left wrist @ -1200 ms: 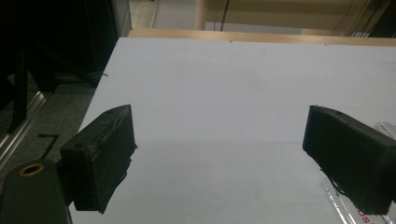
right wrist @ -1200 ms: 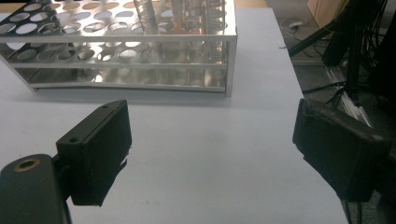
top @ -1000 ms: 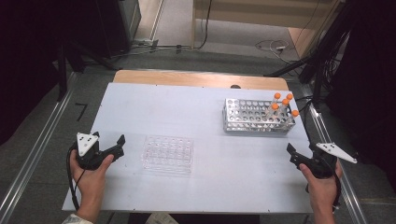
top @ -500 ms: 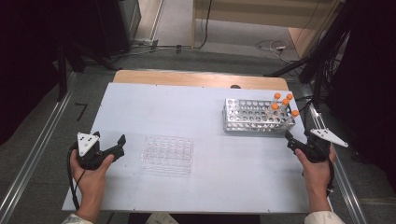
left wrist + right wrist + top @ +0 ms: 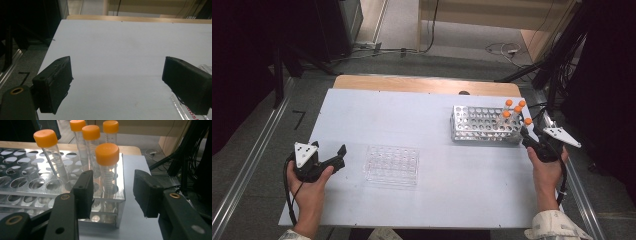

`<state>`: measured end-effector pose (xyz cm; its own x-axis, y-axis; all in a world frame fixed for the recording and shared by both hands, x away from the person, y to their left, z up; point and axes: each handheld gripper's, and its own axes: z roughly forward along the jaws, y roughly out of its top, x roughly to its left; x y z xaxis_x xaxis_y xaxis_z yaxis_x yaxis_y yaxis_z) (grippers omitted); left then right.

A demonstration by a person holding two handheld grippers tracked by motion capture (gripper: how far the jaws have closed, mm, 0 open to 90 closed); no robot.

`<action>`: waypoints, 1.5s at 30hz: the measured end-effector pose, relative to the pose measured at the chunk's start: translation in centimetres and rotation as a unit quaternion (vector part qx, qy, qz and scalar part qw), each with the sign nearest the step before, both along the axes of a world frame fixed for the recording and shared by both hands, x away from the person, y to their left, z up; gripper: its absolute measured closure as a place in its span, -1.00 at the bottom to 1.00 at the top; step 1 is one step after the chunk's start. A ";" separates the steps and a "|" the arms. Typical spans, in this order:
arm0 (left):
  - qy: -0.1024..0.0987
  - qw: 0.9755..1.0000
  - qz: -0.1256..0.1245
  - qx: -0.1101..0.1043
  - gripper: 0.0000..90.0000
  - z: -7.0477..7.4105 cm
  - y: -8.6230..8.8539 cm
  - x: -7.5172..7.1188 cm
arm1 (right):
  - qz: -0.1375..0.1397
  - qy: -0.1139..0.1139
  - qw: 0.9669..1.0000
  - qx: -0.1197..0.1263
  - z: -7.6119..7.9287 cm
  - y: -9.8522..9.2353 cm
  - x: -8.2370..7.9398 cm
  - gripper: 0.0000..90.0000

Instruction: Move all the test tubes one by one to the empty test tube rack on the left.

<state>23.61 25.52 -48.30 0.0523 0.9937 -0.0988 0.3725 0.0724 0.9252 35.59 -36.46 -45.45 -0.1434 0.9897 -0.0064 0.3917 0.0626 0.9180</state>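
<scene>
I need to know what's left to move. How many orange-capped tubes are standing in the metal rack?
5, all clustered at the rack's right end: nearest corner, left front, middle, and two at the back. None looks hidden.

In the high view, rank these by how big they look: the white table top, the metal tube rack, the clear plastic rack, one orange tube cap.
Largest to smallest:
1. White table top
2. Perforated metal tube rack and clear plastic rack: too alike to rank, and the clear one lies nearer the camera
3. Orange tube cap
</scene>
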 end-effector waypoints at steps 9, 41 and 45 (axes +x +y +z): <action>0.002 1.000 0.001 -0.001 -0.77 0.0 0.0 0.0 | -0.001 0.004 1.000 -0.006 -0.5 0.2 1.0 0.28; 0.002 1.000 -0.003 0.000 -0.77 0.0 -0.1 0.2 | 0.001 -0.034 0.999 -0.027 0.7 0.7 1.1 0.60; 0.000 1.000 0.004 -0.001 -0.77 0.0 0.0 0.1 | 0.002 -0.046 0.999 -0.019 1.3 0.6 0.8 0.60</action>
